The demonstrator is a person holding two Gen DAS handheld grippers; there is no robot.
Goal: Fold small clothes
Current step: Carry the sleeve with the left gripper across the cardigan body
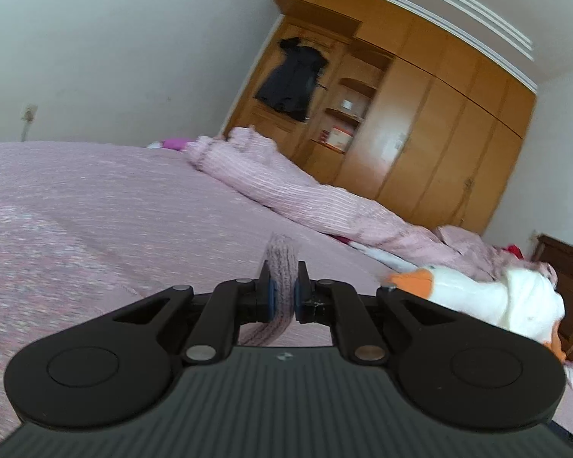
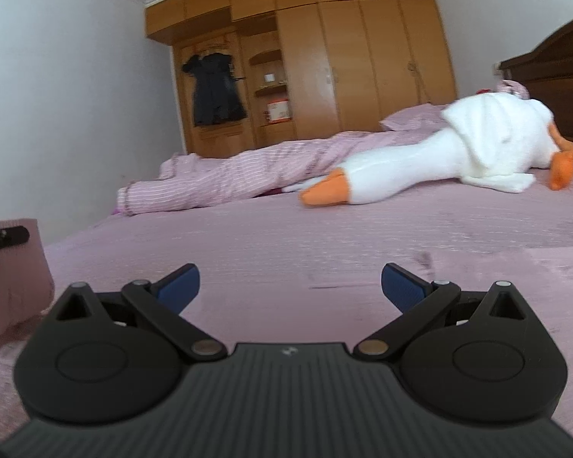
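Partly hidden: knit garment (image 1: 282, 267) pinched in left tool (image 1: 283, 286).

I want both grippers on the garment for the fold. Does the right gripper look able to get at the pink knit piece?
Probably yes: the right gripper is open, with bare bedspread toward the pink knit piece held left of it.

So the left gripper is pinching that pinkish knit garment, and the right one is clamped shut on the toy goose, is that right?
Not quite. The left gripper does pinch the pinkish knit garment, but the right gripper holds nothing: the right wrist view shows its fingers spread open over the bedspread, with the toy goose lying farther off.
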